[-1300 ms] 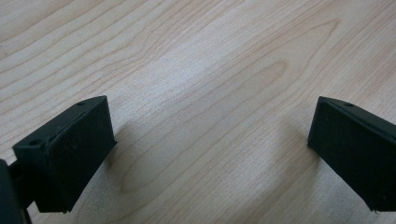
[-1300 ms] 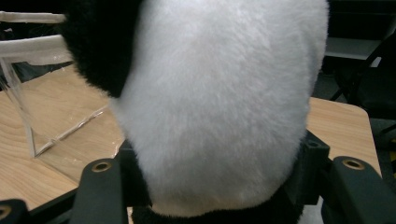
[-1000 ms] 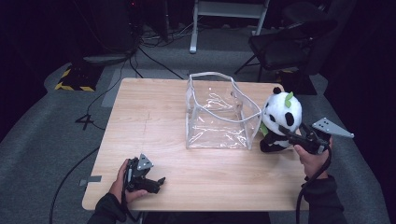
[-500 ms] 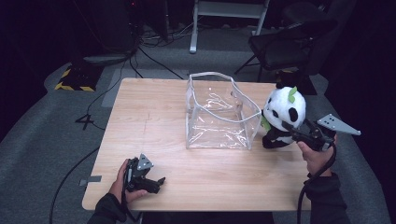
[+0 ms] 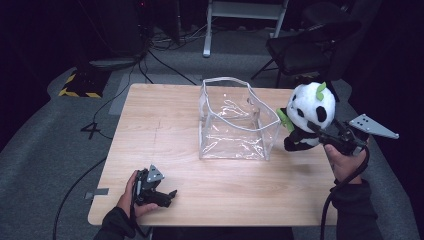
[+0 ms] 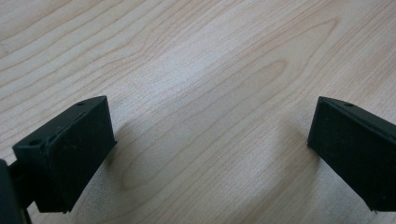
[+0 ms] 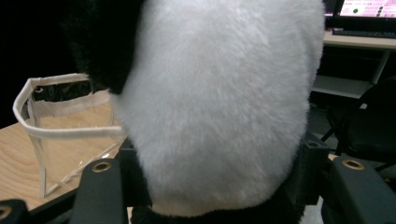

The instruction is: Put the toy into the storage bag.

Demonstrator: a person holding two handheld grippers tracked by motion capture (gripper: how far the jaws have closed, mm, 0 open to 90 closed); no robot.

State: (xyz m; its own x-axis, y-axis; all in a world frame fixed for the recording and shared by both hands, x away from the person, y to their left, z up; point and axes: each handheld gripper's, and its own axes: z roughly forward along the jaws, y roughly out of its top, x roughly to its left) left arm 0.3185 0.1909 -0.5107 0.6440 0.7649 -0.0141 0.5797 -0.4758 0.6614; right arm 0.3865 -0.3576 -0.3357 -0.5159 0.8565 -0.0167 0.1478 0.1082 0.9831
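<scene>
Right gripper (image 5: 314, 131) pinches the panda (image 5: 306, 116), lifted just right of the clear bag (image 5: 235, 120); keep your squeeze firm, carry it over the white rim, then lower; your left gripper (image 5: 167, 195) rests spread on the surface (image 5: 160, 115).

Dim room; grey carpet (image 5: 45, 145) under a wooden table (image 5: 165, 125); black chair (image 5: 310, 47) behind; cables (image 5: 165, 37) trailing.
</scene>
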